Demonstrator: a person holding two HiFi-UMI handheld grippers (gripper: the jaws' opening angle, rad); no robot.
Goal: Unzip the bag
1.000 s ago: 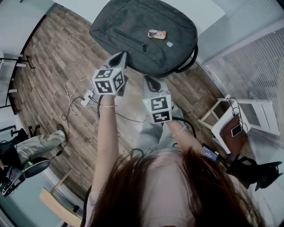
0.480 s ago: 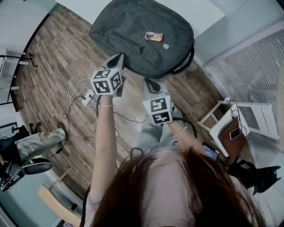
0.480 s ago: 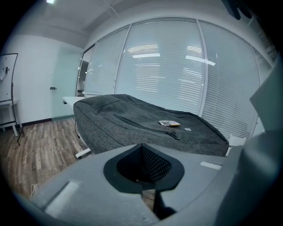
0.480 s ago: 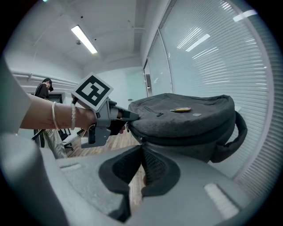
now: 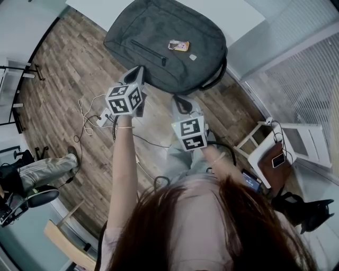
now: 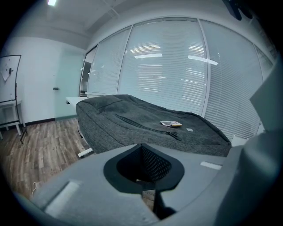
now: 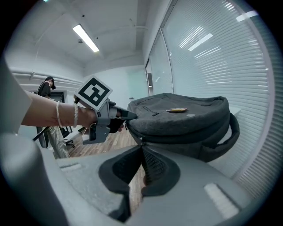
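A grey bag (image 5: 169, 37) lay flat on a white counter (image 5: 238, 13), front face up, and was seen from above by the person about to open it. The bag's long axis ran away from the person, slanting toward the upper left.

Both grippers sat at the bag's near edge. The left gripper (image 5: 139, 71) was at that edge, though contact could not be confirmed. The right gripper (image 5: 180, 99) was just short of the edge. The left fingers (image 6: 154, 165) were pressed together with nothing between them, and the right fingers (image 7: 154, 165) also looked closed and empty.

A pocket zip (image 5: 147, 52) ran slantwise across the bag's top face, zipped up, with its pull at the end nearer the right gripper. The main zip's pull (image 7: 140, 141) appeared to hang on the bag's side wall, straight ahead of the right fingers, which probably put the right hand closer to it.

The bag was closed, so its contents were unseen. A small packet (image 5: 179, 46) rested on top of the bag.
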